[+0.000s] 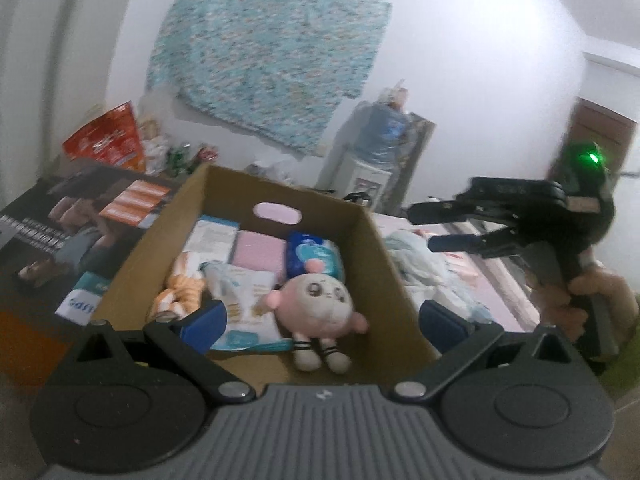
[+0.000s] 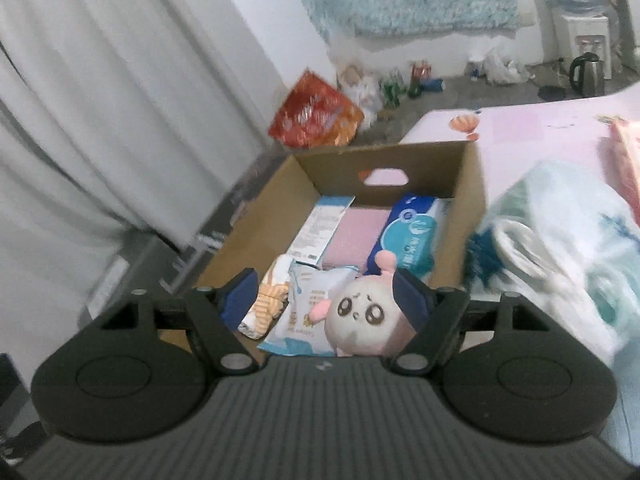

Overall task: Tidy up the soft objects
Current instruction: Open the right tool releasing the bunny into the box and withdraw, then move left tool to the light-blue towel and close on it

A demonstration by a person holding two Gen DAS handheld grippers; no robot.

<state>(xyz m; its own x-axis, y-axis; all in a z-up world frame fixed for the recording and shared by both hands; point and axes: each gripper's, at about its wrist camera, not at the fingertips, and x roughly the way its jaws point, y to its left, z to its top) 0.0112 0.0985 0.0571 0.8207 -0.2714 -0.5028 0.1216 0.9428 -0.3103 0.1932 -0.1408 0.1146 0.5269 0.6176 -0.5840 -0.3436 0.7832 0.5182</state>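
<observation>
An open cardboard box (image 1: 384,280) (image 2: 468,188) holds a white and pink plush doll (image 1: 316,308) (image 2: 368,316) lying face up near its front. Beside the doll lie an orange striped soft toy (image 1: 180,296) (image 2: 272,300), a white packet (image 1: 244,292) (image 2: 304,312) and a blue wipes pack (image 1: 316,256) (image 2: 416,232). My left gripper (image 1: 322,320) hangs open over the box's near end, nothing between its fingers. My right gripper (image 1: 436,226) (image 2: 326,300) is open and empty, held to the right of the box and above it.
A light blue soft bundle (image 1: 424,264) (image 2: 560,236) lies on the pink bed (image 2: 540,124) right of the box. A person's hand (image 1: 600,300) grips the right handle. A red bag (image 2: 316,116), bottles, a kettle (image 2: 586,72) and a water dispenser (image 1: 380,148) stand on the floor behind.
</observation>
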